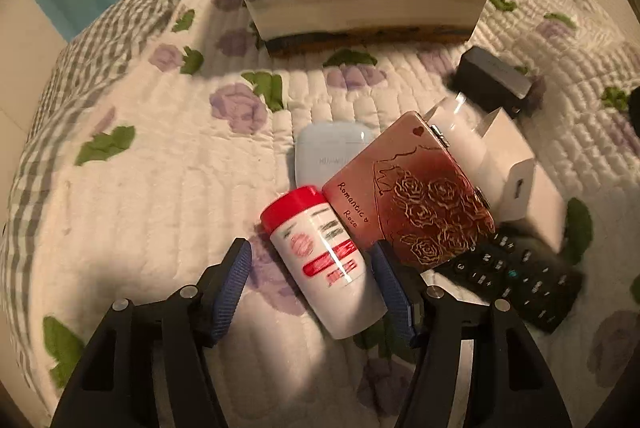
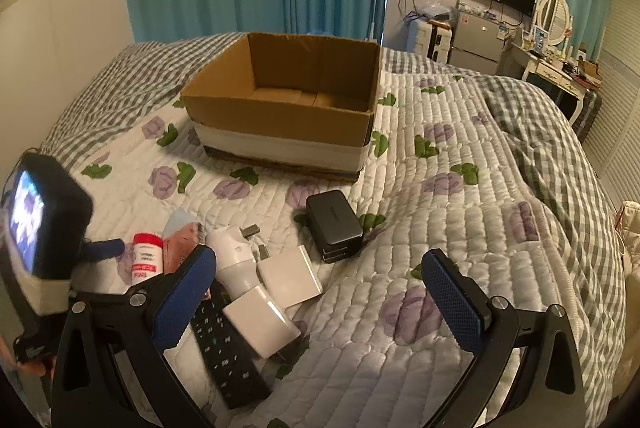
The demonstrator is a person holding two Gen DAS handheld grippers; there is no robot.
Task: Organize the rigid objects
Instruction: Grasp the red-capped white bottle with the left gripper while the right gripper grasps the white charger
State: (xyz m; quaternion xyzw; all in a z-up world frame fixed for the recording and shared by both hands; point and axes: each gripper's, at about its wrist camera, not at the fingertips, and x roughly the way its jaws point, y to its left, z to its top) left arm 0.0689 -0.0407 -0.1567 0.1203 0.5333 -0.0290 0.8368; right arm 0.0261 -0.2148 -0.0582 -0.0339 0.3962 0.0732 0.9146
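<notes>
A white bottle with a red cap (image 1: 320, 260) lies on the quilt between the open fingers of my left gripper (image 1: 312, 268), not clamped; it also shows in the right wrist view (image 2: 146, 258). Beside it lie a pink "Romantic Rose" tin (image 1: 412, 196), a pale blue case (image 1: 332, 152), white chargers (image 1: 508, 168), a black remote (image 1: 516, 280) and a dark box (image 1: 492, 80). An open cardboard box (image 2: 288, 100) stands farther back. My right gripper (image 2: 316, 292) is open and empty above the quilt, right of the pile.
The flowered quilt (image 2: 420, 188) covers the bed, with a rumpled checked blanket (image 2: 540, 132) at the right. Blue curtains, a wall TV and a dresser stand beyond the bed. The left gripper's camera body (image 2: 44, 220) shows at the left of the right wrist view.
</notes>
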